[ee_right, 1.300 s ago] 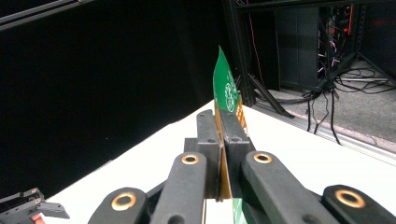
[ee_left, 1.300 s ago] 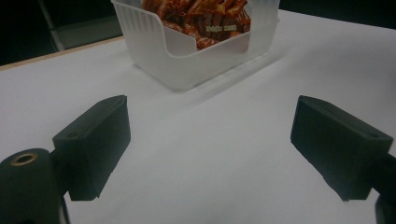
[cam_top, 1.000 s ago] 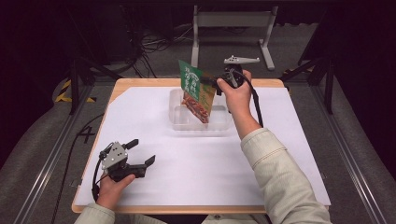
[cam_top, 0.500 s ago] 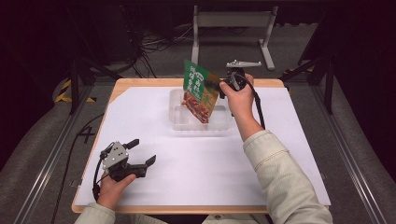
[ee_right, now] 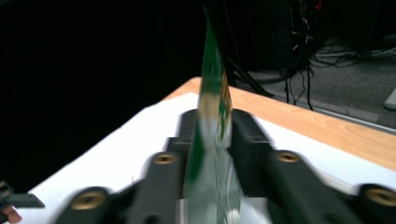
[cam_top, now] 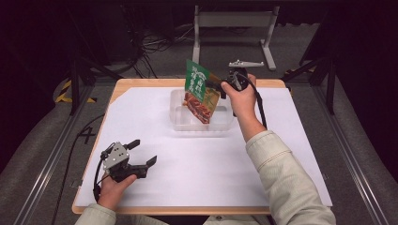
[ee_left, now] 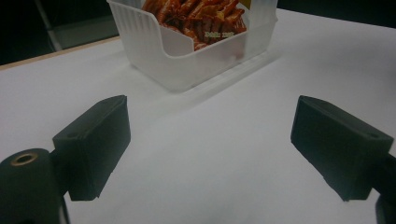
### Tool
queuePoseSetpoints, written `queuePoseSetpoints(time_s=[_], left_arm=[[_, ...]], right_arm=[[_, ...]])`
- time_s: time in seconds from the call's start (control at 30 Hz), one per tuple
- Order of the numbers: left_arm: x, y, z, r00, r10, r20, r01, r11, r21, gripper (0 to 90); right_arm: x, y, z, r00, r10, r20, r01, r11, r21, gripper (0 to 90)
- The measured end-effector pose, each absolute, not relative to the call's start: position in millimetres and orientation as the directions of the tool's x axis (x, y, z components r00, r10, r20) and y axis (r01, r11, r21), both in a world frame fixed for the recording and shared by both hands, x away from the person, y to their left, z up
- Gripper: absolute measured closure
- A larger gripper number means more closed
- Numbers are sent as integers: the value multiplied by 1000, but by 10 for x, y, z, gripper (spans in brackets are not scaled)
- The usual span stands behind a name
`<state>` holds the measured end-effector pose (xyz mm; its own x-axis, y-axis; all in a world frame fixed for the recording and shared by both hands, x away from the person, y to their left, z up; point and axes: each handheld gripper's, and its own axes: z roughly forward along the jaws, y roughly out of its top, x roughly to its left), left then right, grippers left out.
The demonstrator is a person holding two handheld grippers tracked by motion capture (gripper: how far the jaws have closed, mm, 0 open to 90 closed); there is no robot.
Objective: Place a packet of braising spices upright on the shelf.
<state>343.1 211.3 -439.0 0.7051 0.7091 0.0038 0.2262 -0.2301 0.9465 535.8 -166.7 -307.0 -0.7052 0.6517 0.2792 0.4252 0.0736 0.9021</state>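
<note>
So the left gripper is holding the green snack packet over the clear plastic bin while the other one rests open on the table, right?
Not quite: the right gripper holds the green snack packet over the clear plastic bin, as the high view shows. The left gripper is the one resting open.

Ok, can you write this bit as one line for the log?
right hand-held gripper: shut on packet, tilted over bin | left hand-held gripper: open, near table edge
</note>
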Motion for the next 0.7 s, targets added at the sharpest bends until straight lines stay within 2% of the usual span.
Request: queuePoseSetpoints(time_s=[0.1,0.2,0.43,0.7], left_arm=[[3436,2107,-4391,707,707,4,226,-231,946,128],[3439,2104,-4391,708,707,5,227,-234,946,128],[3442,2111,-4388,709,706,5,227,-235,945,128],[3464,2089,-4381,709,706,3,226,-230,947,128]], right_arm=[[5328,-1653,-3033,-723,630,284,405,54,913,490],[5295,-1644,-2996,-730,631,261,389,70,919,400],[5200,-1688,-2904,-747,630,211,347,100,932,360],[4931,-1846,-2734,-767,628,132,266,123,956,338]])
